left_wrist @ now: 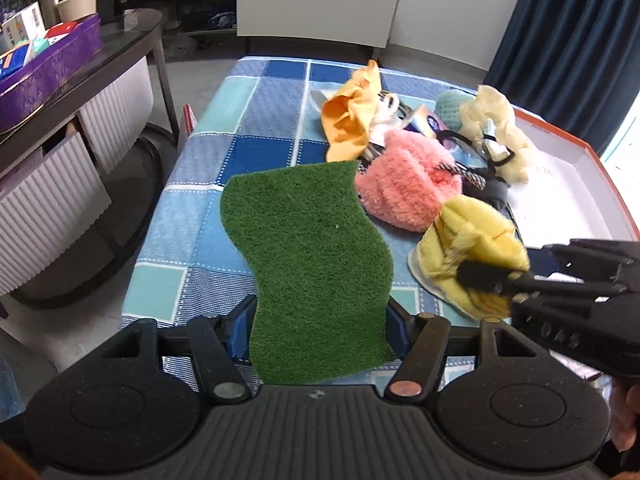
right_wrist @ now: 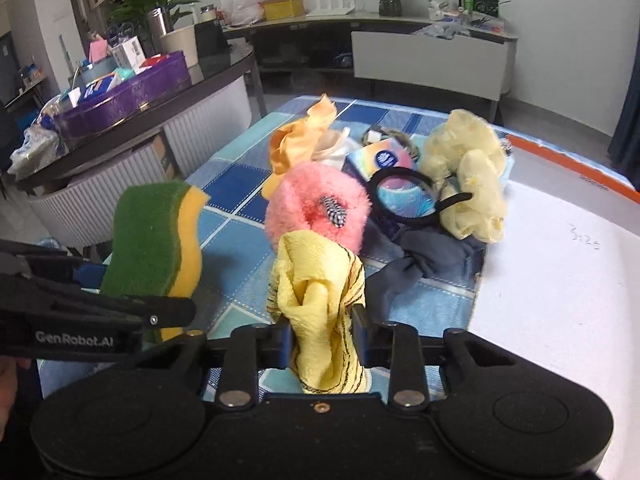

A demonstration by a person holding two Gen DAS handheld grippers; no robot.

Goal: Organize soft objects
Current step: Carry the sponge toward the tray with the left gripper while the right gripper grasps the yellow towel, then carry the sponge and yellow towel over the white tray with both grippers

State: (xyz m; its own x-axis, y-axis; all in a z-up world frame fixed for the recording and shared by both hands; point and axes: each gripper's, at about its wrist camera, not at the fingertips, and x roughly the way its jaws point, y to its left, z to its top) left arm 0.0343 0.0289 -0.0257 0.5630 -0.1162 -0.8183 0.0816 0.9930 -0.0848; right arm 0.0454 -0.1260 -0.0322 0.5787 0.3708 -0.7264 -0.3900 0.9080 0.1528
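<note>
A table under a blue checked cloth [left_wrist: 256, 128] stands in a living room with a grey tiled floor. Past the cloth's left edge is a dark curved sideboard [right_wrist: 208, 92] carrying a purple tray [right_wrist: 132, 96] of boxes; a low white cabinet [left_wrist: 316, 16] sits beyond its far end, and a dark blue curtain [left_wrist: 568, 20] hangs beyond its right corner.

The left gripper [left_wrist: 320, 320] clamps a sponge [left_wrist: 308, 264], green scouring face up, between its two blue pads; the right wrist view shows the sponge's yellow foam layer [right_wrist: 188, 248] under the green. The right gripper [right_wrist: 320, 334] has its jaws drawn narrow and pinching a yellow cloth with dark stripes [right_wrist: 316, 312], which bunches up between the pads.

The rest of the pile lies on the cloth's right half: a fluffy pink ball [right_wrist: 316, 208] just beyond the yellow cloth, an orange cloth [left_wrist: 352, 120] behind it, a pale yellow bundle [right_wrist: 468, 176], a black loop [right_wrist: 404, 196] over a tissue pack [right_wrist: 380, 160], and a dark blue cloth [right_wrist: 424, 260]. An open white box with an orange rim [left_wrist: 600, 160] sits at the cloth's right side, its floor bare and touching the pile's edge. The cloth's left half is bare. Its left edge drops to open floor before the sideboard.
</note>
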